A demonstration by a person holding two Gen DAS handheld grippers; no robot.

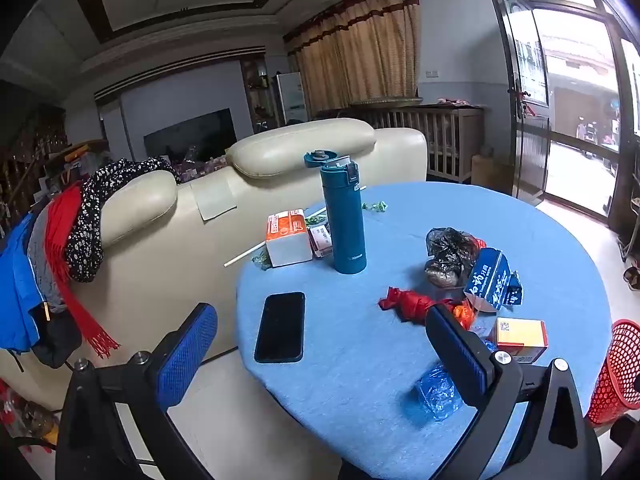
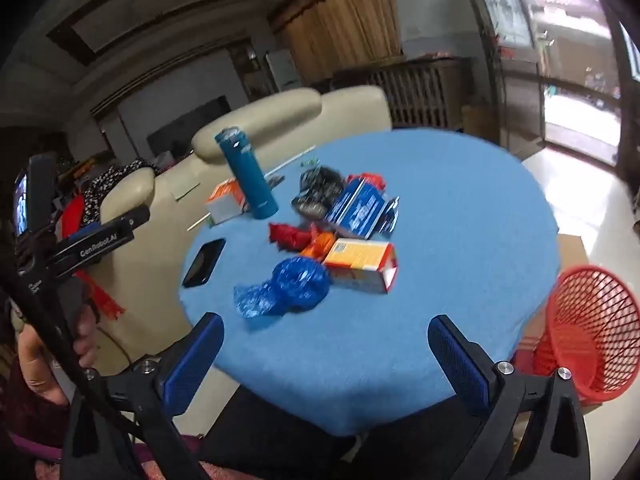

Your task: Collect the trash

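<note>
Not much print can be made out from here. The left tool's arm, seen from the right wrist view, carries "GenRobot.AI" in white. The blue carton (image 1: 494,280) has large white Chinese characters on its side, too warped to read. The orange box (image 1: 522,338) shows a small QR code at one corner. The flask (image 1: 344,216) has a tiny white mark near its base that I cannot read.

The left gripper (image 1: 320,356) has its jaws spread wide with nothing between them, hovering over the near edge of the table (image 1: 460,208). The right gripper (image 2: 326,358) is likewise fully released and empty, above the near rim.

The trash lies in a loose heap toward the table's middle: a black bag (image 1: 452,252), the blue carton against it, a red wrapper (image 1: 404,302), the orange box, and a crumpled blue bag (image 2: 286,290) nearest the grippers. A red basket (image 2: 586,328) stands beside the table on the right, off its edge.

The flask stands upright with its lid flipped open, a phone (image 1: 280,326) lies flat near the left edge, and a white-and-orange box (image 1: 288,236) sits beyond it.

The table is round, under a light blue cloth. Behind it is a cream sofa (image 1: 280,152) draped with a red scarf (image 1: 64,248) and clothes, tan curtains (image 1: 356,52), and a glass door (image 1: 576,120) opening on a bright street.
</note>
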